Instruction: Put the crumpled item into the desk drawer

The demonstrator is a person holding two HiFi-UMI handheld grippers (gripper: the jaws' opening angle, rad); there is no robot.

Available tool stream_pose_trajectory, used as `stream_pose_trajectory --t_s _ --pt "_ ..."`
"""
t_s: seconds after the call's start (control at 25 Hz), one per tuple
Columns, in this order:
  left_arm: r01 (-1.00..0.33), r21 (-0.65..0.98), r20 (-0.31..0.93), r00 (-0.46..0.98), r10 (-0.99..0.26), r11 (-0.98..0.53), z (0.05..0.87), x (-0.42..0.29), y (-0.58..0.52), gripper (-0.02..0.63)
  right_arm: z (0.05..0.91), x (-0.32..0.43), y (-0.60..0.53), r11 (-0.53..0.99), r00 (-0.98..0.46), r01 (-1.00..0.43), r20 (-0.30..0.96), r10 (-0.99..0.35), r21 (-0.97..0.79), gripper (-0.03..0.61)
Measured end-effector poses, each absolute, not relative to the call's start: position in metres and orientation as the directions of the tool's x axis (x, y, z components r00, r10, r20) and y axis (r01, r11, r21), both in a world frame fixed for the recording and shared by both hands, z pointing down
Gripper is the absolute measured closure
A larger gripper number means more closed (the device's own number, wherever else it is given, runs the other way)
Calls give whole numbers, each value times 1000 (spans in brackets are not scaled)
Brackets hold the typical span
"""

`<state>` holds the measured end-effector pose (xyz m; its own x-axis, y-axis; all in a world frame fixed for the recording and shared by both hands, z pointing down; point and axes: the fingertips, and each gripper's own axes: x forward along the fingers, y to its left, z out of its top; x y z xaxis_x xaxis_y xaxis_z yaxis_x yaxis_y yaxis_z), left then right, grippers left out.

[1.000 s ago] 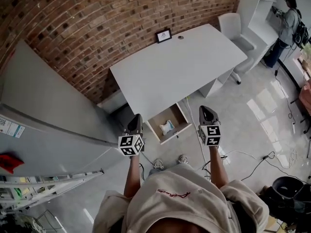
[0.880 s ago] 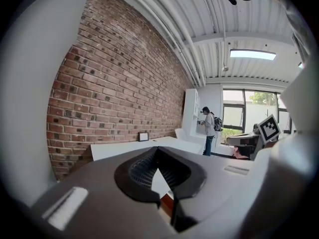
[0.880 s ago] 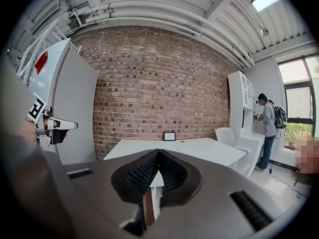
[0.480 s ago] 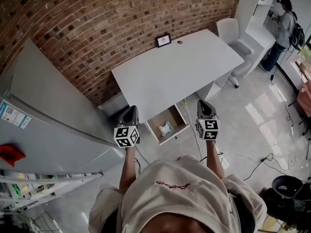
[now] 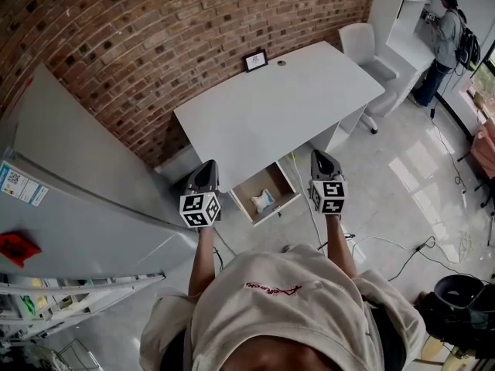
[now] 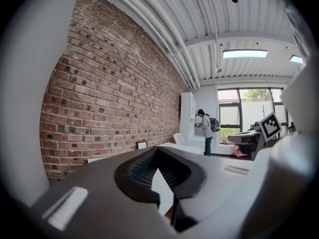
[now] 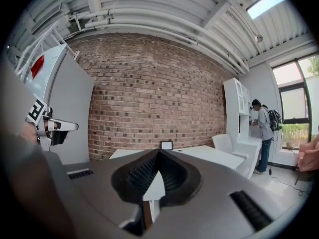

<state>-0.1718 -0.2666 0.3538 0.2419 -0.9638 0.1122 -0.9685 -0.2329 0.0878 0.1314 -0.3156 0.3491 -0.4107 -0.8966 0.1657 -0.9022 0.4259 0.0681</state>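
The white desk (image 5: 271, 107) stands against the brick wall, and its drawer (image 5: 284, 185) is pulled open toward me. A crumpled white and pale blue item (image 5: 263, 200) lies inside the drawer. My left gripper (image 5: 206, 166) hovers left of the drawer with its jaws shut and empty. Right of the drawer, my right gripper (image 5: 323, 155) is also shut on nothing. Both are held well above the floor, apart from the drawer. In the left gripper view the left gripper (image 6: 157, 150) points along the wall; in the right gripper view the right gripper (image 7: 158, 152) faces the desk (image 7: 199, 153).
A small picture frame (image 5: 255, 59) stands at the desk's back edge. A white chair (image 5: 363, 43) and a person (image 5: 447, 31) are at the far right. A grey panel (image 5: 77, 184) and ladder (image 5: 69, 294) fill the left. Cables (image 5: 402, 257) trail over the floor.
Both grippers have drifted slightly up and left in the head view, still shut. The drawer stays open with the crumpled item inside.
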Motion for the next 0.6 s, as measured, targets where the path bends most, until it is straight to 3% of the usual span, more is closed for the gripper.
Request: stream_pose_trajectory --t_s 0.6 --pt "-962 90 127 266 -956 -256 359 -162 -269 604 357 135 -316 416 -400 -907 185 -898 57 566"
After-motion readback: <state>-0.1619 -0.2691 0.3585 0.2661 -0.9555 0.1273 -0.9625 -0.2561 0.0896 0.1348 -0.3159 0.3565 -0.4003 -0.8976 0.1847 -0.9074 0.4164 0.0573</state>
